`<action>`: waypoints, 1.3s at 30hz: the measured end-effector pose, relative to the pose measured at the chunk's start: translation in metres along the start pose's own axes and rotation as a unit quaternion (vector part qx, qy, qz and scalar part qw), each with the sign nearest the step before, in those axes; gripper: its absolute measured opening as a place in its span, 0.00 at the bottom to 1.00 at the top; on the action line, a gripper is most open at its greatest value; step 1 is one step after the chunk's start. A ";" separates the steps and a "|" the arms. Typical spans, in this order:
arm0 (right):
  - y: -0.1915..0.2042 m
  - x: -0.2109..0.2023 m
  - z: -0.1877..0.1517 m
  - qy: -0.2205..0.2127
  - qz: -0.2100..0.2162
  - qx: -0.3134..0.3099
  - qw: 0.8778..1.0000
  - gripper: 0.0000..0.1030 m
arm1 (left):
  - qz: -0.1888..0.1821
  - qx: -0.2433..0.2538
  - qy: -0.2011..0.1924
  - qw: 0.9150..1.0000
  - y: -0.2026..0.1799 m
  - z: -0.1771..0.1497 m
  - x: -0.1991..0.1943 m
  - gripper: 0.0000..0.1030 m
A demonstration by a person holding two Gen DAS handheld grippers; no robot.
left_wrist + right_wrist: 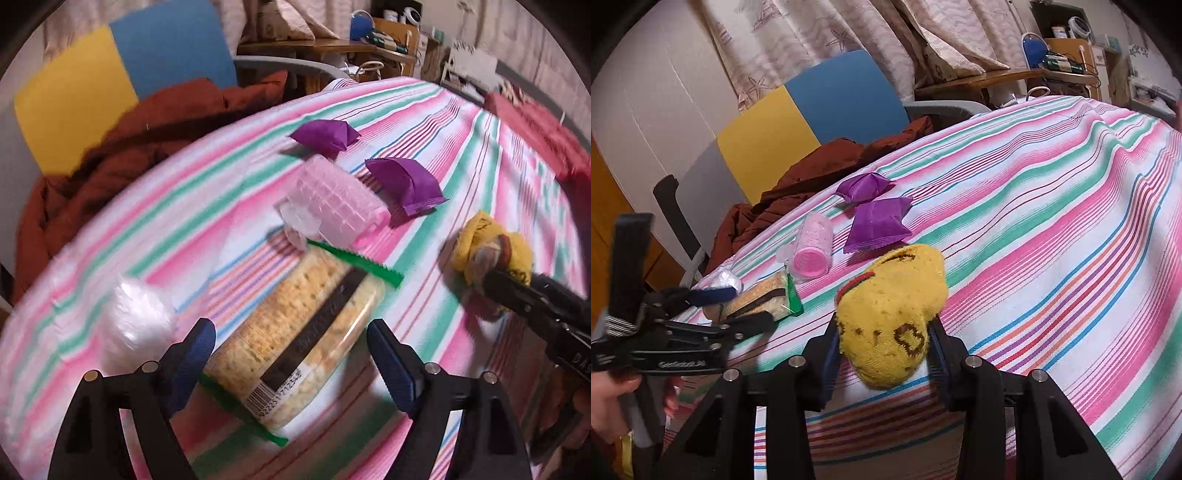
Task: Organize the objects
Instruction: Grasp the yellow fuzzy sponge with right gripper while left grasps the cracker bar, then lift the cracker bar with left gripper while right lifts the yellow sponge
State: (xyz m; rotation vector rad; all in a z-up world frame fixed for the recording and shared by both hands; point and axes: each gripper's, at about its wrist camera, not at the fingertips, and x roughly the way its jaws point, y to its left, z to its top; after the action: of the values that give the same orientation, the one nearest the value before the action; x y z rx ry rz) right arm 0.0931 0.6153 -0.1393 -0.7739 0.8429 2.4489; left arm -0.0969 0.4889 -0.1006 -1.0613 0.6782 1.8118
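A clear packet of crackers (295, 332) with green sealed ends lies on the striped cloth (461, 140). My left gripper (291, 343) is open and straddles it, blue pads on either side with a gap at the right pad. From the right wrist view that gripper (738, 308) hovers over the packet (764, 295). My right gripper (886, 343) is shut on a yellow rolled sock (894, 325) just above the cloth; the left view shows the sock (484, 243) at the right. Beyond lie a pink ribbed plastic cup (332, 199) on its side and two purple sachets (325, 134) (402, 184).
A crumpled clear plastic bag (136, 317) lies left of the crackers. A rust-brown garment (129, 147) is heaped at the cloth's far left edge before a yellow and blue chair back (122, 74). A red cloth (535, 125) lies far right. A cluttered wooden desk (332, 48) stands behind.
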 end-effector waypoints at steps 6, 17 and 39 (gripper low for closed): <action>0.000 0.000 0.000 -0.002 0.003 0.003 1.000 0.41 | -0.047 0.022 -0.016 0.999 -0.018 -0.022 -0.015 0.83; 0.001 0.002 -0.001 -0.003 0.000 0.000 1.000 0.41 | 0.027 -0.024 -0.071 0.997 -0.023 -0.026 -0.009 0.75; 0.018 -0.001 -0.002 -0.008 -0.047 -0.048 0.998 0.42 | 0.056 -0.068 -0.129 0.988 -0.025 -0.083 -0.045 0.46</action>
State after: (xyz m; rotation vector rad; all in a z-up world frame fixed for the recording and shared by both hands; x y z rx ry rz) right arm 0.0846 0.6006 -0.1329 -0.8078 0.6713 2.4236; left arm -0.0329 0.4153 -0.1015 -0.8676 0.4710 2.0723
